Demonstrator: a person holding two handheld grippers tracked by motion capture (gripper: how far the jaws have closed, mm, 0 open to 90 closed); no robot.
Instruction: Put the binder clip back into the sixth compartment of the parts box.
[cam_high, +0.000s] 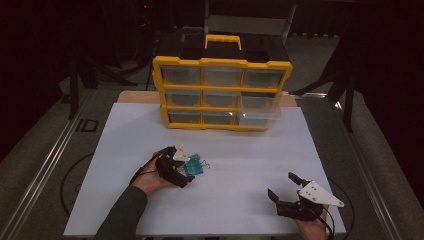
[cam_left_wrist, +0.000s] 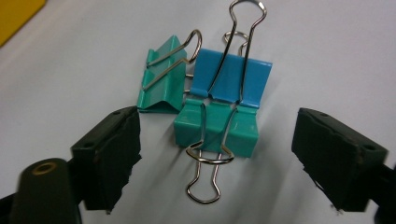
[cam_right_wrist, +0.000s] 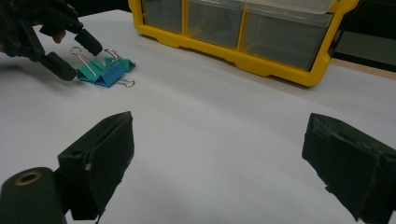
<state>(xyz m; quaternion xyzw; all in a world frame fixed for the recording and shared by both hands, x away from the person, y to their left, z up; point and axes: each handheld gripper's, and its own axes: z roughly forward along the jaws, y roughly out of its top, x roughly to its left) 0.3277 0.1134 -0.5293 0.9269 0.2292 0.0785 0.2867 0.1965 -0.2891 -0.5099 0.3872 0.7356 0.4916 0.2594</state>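
Three binder clips lie bunched on the white board: a teal one (cam_left_wrist: 161, 84), a blue one (cam_left_wrist: 231, 77) and a second teal one (cam_left_wrist: 217, 128) nearest the jaws. From above the bunch (cam_high: 195, 165) shows left of centre. My left gripper (cam_left_wrist: 217, 144) (cam_high: 186, 168) is open, with a jaw on either side of the near teal clip and neither pad touching it. In the right gripper view the left gripper (cam_right_wrist: 70, 53) hovers at the clips (cam_right_wrist: 105, 70). Near the front right edge my right gripper (cam_high: 281, 184) (cam_right_wrist: 219, 144) stands open with nothing between its jaws.
A yellow organizer (cam_high: 220, 92) (cam_right_wrist: 243, 56) with clear drawers stands at the back of the white board (cam_high: 225, 145). Its lower right drawers (cam_high: 257, 117) stick out a little. Dark floor and metal rails surround the table.
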